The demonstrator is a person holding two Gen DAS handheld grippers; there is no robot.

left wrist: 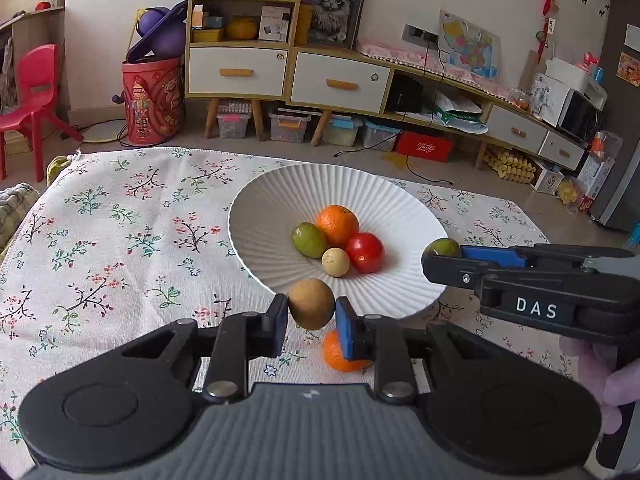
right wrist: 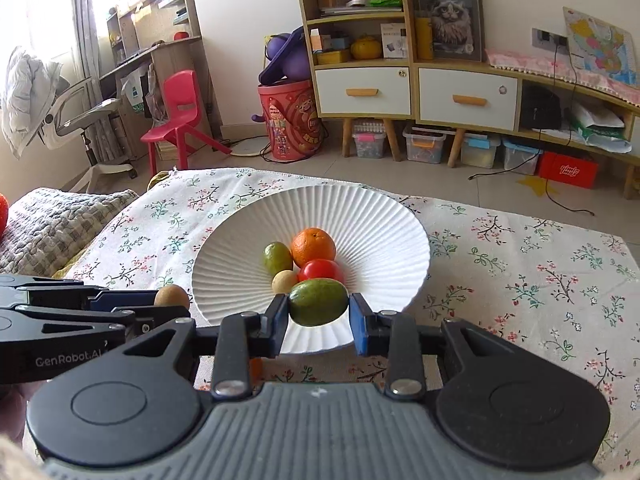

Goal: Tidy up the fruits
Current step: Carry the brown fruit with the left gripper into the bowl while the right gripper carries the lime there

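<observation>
Currently, an orange (left wrist: pixel 340 356) lies on the tablecloth (left wrist: pixel 120 240) under your left gripper (left wrist: pixel 311 320), which clamps a brown fruit (left wrist: pixel 311 304) just outside the plate (left wrist: pixel 280 200). Your right gripper (right wrist: pixel 318 320) clamps a green fruit (right wrist: pixel 318 302) above the plate's near rim.

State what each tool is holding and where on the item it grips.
Left tool pinches a brown round fruit across its sides, near the white plate rim. Right tool pinches a green oval fruit at its two ends.

White ribbed plate (left wrist: pixel 280 196), floral cloth (left wrist: pixel 120 220), orange mandarin (left wrist: pixel 337 225), red tomato (left wrist: pixel 365 252), blue-padded tongs (left wrist: pixel 311 322).
</observation>
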